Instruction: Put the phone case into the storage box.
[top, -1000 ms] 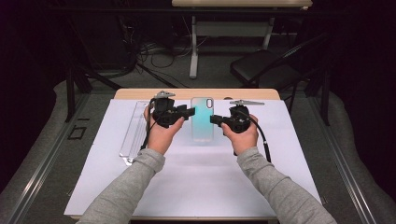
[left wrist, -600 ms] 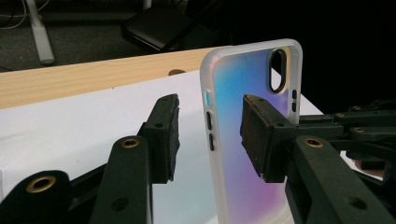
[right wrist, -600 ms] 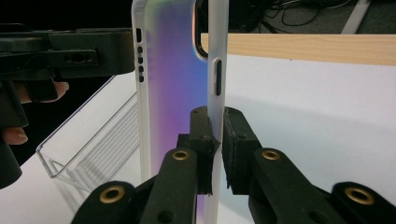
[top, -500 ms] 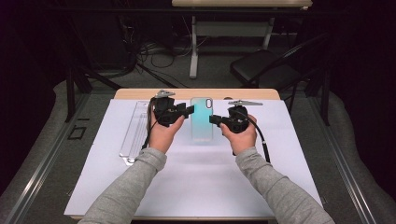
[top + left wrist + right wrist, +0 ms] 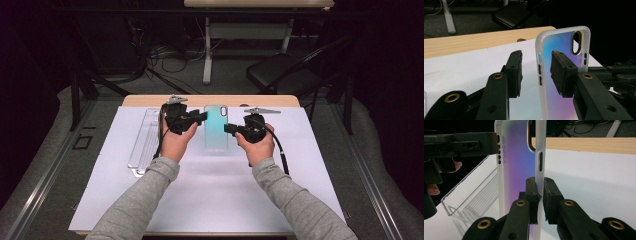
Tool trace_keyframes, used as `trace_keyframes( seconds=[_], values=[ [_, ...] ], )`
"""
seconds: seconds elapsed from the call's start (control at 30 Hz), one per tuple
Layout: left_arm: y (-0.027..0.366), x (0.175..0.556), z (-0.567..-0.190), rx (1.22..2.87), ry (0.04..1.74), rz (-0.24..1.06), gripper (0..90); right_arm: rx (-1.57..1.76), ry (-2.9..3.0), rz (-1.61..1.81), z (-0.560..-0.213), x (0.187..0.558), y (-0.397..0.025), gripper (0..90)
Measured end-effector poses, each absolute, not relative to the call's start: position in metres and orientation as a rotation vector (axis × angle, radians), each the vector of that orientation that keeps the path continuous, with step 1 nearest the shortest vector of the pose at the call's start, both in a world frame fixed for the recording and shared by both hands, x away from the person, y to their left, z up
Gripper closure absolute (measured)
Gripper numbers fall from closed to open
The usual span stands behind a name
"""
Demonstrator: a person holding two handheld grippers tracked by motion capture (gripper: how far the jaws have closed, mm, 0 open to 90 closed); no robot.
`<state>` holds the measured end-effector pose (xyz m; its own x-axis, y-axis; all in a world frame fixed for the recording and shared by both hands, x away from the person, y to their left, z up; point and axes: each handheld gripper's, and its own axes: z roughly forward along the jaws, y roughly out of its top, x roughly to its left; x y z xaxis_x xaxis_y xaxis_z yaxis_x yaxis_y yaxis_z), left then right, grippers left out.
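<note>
Left gripper (image 5: 202,118): jaws held apart around the left edge of the phone case (image 5: 216,127), not clamped. Case is centred on the white sheet (image 5: 210,190), long axis near-far, camera cutout at far end. Right gripper (image 5: 228,129): right edge is pinched tight.

We see a dark room with grey floor (image 5: 45,165). At upper right of the frame stands a black chair (image 5: 282,75); cables (image 5: 160,55) lie upper left.
</note>
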<state>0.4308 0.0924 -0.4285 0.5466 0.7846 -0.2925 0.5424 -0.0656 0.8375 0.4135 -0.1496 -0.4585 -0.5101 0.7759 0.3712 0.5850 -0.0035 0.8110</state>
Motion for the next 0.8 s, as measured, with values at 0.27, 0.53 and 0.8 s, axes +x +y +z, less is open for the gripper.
trace_keyframes(
  seconds=[0.27,0.53,0.8],
  values=[
    [0.0921,0.432,-0.4284,1.733,1.118,0.285,63.7,1.441,2.08,1.527,-0.4592,0.4134,-0.1488,83.4],
    [0.0913,0.4339,-0.4284,1.734,1.12,0.279,65.8,1.438,2.09,1.521,-0.4607,0.4132,-0.1475,83.4],
    [0.0914,0.4364,-0.4295,1.734,1.128,0.269,67.8,1.438,2.095,1.52,-0.4617,0.4126,-0.147,83.4]
  ],
)
